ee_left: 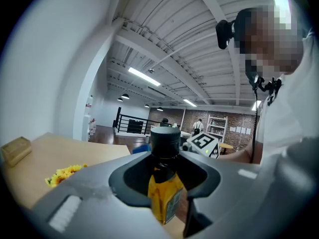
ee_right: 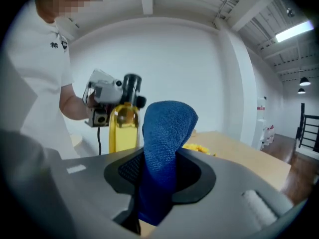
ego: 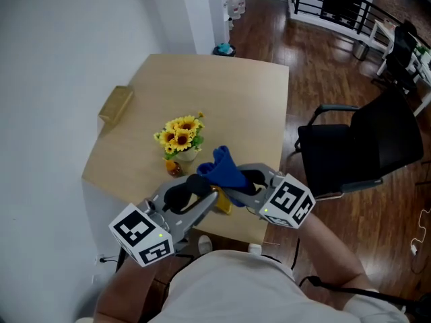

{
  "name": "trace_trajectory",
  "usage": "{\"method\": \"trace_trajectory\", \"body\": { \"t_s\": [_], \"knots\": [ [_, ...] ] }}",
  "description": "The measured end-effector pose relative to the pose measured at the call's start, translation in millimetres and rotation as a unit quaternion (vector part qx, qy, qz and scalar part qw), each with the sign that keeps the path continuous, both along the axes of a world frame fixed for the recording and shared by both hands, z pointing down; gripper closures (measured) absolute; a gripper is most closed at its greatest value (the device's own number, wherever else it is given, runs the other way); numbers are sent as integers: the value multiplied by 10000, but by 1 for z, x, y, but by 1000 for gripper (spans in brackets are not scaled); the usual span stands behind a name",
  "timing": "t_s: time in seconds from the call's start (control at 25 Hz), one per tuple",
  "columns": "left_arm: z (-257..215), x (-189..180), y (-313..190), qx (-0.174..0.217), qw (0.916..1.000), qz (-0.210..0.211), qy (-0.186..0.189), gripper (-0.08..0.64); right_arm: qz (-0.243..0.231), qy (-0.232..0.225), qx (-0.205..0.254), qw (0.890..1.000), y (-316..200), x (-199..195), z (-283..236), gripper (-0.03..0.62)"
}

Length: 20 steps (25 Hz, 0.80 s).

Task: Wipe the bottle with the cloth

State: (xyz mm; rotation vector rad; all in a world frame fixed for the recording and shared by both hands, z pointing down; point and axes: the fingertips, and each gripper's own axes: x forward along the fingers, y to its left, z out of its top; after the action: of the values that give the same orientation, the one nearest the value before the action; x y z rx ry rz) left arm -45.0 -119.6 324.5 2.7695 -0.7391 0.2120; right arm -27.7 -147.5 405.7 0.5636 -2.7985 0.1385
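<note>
wooden table (ego: 236, 93) | left gripper (ee_left: 164, 180) clamps bottle (ee_left: 160, 195), label (ee_left: 173, 200) blurred | right gripper (ee_right: 158, 183) clamps cloth (ee_right: 167, 133)

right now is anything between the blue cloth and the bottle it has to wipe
Nothing visible does. The blue cloth in the right gripper stands beside the yellow bottle held in the left gripper, with only open air between.

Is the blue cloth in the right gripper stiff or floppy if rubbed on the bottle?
Probably soft, yet the blue cloth stands folded above the right gripper without drooping, so the wad may push firmly. Its towel-like nap likely grips the bottle rather than sliding.
</note>
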Motion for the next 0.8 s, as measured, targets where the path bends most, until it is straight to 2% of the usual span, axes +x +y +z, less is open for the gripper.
{"method": "trace_trajectory", "body": {
  "t_s": [0.16, 0.36, 0.48, 0.6, 0.68, 0.8],
  "knots": [
    [-12, -14, -6, 81, 9999, 0, 122, 407, 186, 145, -841, 9962, 0, -2, 68, 448],
    [-31, -26, -17, 243, 9994, 34, 242, 407, 715, 435, -1929, 9777, -4, -7, 137, 448],
    [-35, -30, -26, 301, 9992, 100, 263, 407, 480, 595, -2056, 9756, 10, -39, 137, 448],
    [-30, -34, -35, 306, 9992, 170, 205, 407, 220, 539, -2053, 9770, 19, -72, 122, 448],
    [-25, -35, -40, 338, 9991, 243, 85, 407, 260, 576, -2008, 9776, 18, -79, 117, 448],
    [-15, -39, -46, 354, 9987, 351, -64, 407, 512, 784, -1954, 9762, 11, -70, 121, 448]
  ]
}}
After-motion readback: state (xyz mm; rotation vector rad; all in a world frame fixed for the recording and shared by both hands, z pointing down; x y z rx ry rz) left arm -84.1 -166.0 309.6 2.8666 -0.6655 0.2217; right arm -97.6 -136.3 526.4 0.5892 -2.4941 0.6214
